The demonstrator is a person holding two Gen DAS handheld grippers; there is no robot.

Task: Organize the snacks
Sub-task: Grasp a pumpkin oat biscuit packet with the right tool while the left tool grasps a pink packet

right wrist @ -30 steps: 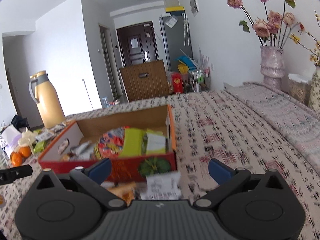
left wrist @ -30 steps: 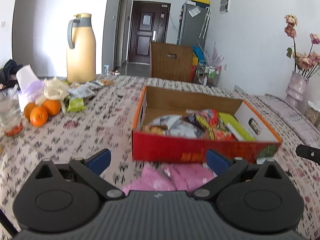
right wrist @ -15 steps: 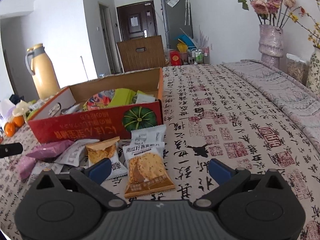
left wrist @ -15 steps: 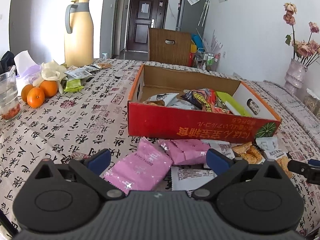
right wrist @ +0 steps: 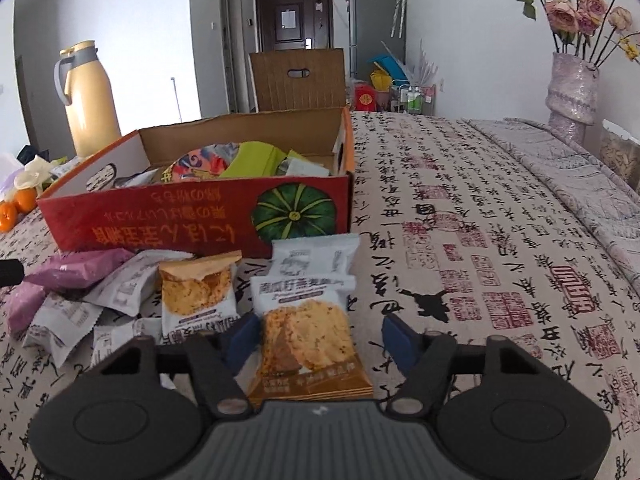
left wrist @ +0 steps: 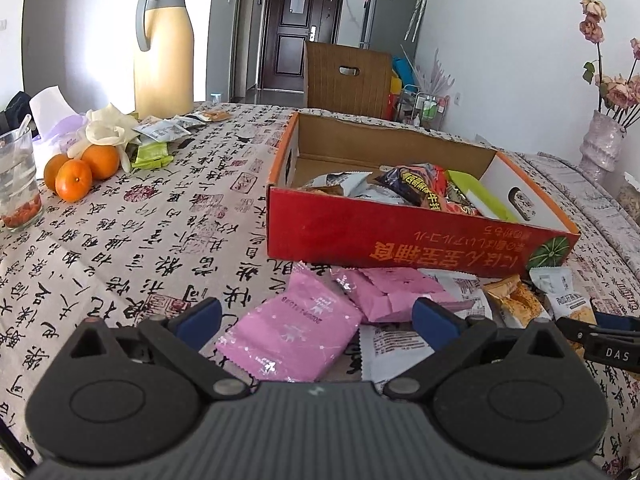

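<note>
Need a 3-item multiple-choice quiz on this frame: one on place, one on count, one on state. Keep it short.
1. Where do the pink packets lie?
A. inside the red box
B. on the tablecloth in front of the red box
C. beside the oranges

2. How many oranges show in the left wrist view?
A. one
B. three
C. five

3. What lies between the right claw jaws?
A. a cracker packet
B. a pink packet
C. nothing

Key: 1 B, they lie on the cloth below the red box front wall. 2 B, three sit by the glass. 3 A, the cracker packet lies between the closing jaws.
</note>
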